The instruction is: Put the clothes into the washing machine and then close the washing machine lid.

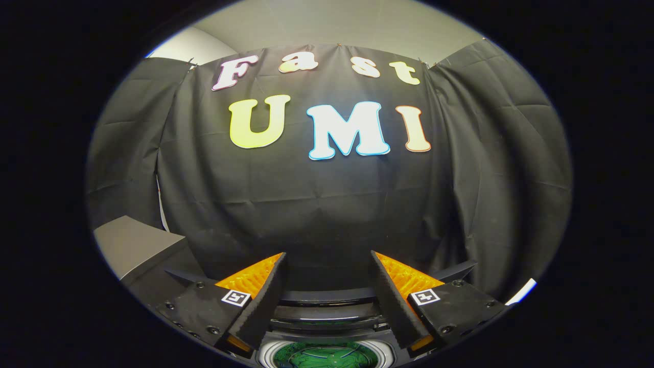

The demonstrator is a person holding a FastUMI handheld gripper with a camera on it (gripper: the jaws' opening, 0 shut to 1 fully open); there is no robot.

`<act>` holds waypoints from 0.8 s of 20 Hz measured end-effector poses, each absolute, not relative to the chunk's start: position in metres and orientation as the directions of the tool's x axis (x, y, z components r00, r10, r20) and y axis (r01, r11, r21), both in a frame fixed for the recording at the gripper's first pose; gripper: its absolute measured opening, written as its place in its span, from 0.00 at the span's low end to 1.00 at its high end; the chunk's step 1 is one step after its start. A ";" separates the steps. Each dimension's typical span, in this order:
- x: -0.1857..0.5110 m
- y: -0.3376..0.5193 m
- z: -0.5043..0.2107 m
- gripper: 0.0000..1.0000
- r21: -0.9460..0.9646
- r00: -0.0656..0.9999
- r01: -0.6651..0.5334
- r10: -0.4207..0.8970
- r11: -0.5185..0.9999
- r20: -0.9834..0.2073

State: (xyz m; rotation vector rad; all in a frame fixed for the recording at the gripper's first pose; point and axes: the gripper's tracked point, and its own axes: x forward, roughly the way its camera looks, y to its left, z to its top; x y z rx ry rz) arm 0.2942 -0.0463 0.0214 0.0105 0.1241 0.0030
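A grey box-like surface (134, 244) sits to the left of the fingers, against the black cloth wall (327, 204) of the booth. The wall hangs in folds across the whole background, with a pale ceiling (332, 25) above it.

The gripper (327, 276) is held level, facing the wall. Its two fingers (260, 301) stand well apart, wide open, with nothing between them and nothing in their grasp.

Directly below and between the fingers lies the washing machine (327, 319), seen from above. Its dark curved rim runs from one finger to the other, and its round drum opening (327, 356) is uncovered, the lid not closed over it. Something green shows inside the drum; whether it is clothing cannot be determined.

A small white edge (522, 291) shows beyond the right finger.
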 end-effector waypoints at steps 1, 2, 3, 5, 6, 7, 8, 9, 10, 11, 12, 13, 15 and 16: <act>0.290 -0.046 0.021 0.98 0.010 0.992 -0.004 0.006 1.000 -0.124; 0.286 -0.047 0.020 0.98 0.011 0.992 -0.006 0.007 1.000 -0.123; 0.283 -0.047 0.019 0.98 0.011 0.992 -0.006 0.007 1.000 -0.122; 0.275 -0.047 0.016 0.98 0.008 0.993 -0.006 0.007 1.000 -0.121; 0.271 -0.047 0.015 0.98 0.007 0.993 -0.006 0.007 1.000 -0.120; 0.267 -0.047 0.014 0.98 0.006 0.993 -0.007 0.007 1.000 -0.119; 0.263 -0.048 0.011 0.98 0.004 0.993 -0.008 0.008 1.000 -0.120; 0.258 -0.048 0.010 0.98 0.003 0.993 -0.009 0.009 1.000 -0.122; 0.254 -0.048 0.008 0.98 0.002 0.992 -0.010 0.010 1.000 -0.124; 0.250 -0.048 0.007 0.98 0.002 0.992 -0.011 0.011 1.000 -0.127; 0.246 -0.048 0.004 0.98 0.001 0.991 -0.012 0.012 1.000 -0.131; 0.242 -0.049 0.002 0.98 -0.001 0.991 -0.014 0.014 1.000 -0.136; 0.233 -0.049 -0.003 0.98 -0.001 0.989 -0.018 0.018 1.000 -0.147; 0.227 -0.050 -0.007 0.98 -0.001 0.988 -0.020 0.019 1.000 -0.153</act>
